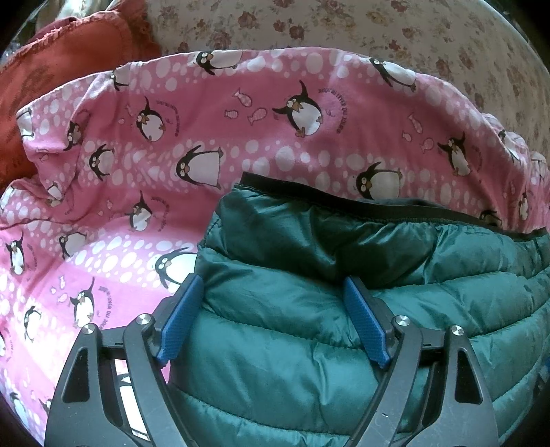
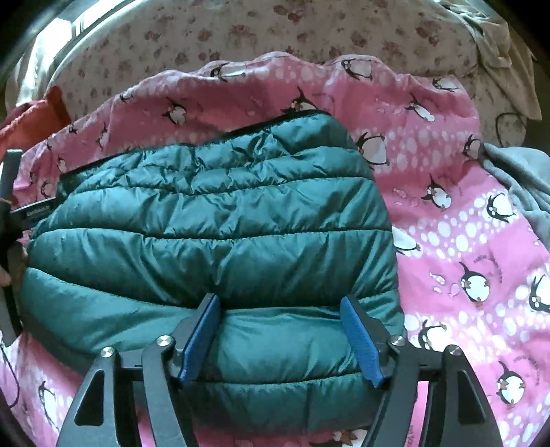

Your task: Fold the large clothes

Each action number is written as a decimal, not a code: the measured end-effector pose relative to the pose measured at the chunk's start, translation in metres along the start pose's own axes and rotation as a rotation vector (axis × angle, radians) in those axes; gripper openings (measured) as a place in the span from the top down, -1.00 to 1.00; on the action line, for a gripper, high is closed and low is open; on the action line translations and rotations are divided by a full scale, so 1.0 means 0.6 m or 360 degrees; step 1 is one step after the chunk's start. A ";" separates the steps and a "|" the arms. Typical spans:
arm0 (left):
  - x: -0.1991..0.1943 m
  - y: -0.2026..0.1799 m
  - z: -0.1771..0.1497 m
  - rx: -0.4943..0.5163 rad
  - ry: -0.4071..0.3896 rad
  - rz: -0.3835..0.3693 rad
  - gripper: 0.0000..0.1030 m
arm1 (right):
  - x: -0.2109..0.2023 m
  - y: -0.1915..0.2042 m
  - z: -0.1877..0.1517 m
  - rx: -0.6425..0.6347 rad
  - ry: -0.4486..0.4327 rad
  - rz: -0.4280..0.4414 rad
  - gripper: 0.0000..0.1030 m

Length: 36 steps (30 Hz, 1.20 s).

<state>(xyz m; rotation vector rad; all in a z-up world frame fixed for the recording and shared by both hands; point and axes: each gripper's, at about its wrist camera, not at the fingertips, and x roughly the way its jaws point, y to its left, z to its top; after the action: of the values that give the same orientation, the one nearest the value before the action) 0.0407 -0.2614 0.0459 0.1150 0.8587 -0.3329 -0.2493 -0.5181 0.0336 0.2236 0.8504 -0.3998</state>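
Observation:
A dark green quilted puffer jacket [image 1: 292,344] lies folded into a compact bundle on a pink penguin-print sheet [image 1: 206,120]. Its black-trimmed edge faces away from me. My left gripper [image 1: 273,280] hovers over the bundle's left part, jaws wide apart, blue pads [image 1: 182,319] clear of the fabric beside them. In the right wrist view the jacket [image 2: 206,223] fills the middle. My right gripper [image 2: 280,298] stands open over its near right edge, with a puffy band of the jacket between the pads but not pinched.
A rust-orange cloth [image 1: 68,62] lies at the far left beyond the pink sheet [image 2: 464,240]. Floral bedding [image 1: 343,27] runs along the back. Grey fabric [image 2: 526,185] sits at the right edge. A dark tool part [image 2: 10,206] shows at the left edge.

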 end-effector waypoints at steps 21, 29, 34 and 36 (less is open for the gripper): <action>-0.151 0.096 -0.055 -0.0158 0.0028 -0.0334 -0.62 | -0.075 -0.053 0.001 0.0245 -0.0048 0.0140 -0.61; -0.119 0.143 -0.097 -0.0300 0.0208 -0.0607 -0.62 | -0.022 -0.128 -0.007 0.0502 0.0104 0.0208 -0.62; -0.077 0.149 -0.124 -0.0406 0.0358 -0.0719 -0.62 | 0.007 -0.134 -0.006 0.0531 0.0135 0.0341 -0.67; -0.069 0.151 -0.131 -0.0430 0.0374 -0.0735 -0.71 | 0.021 -0.134 -0.005 0.0550 0.0158 0.0397 -0.74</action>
<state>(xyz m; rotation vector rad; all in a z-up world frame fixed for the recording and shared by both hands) -0.0112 -0.1475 0.0232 -0.3063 1.1545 -0.6391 -0.2786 -0.5928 0.0192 0.6673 0.8352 -0.3011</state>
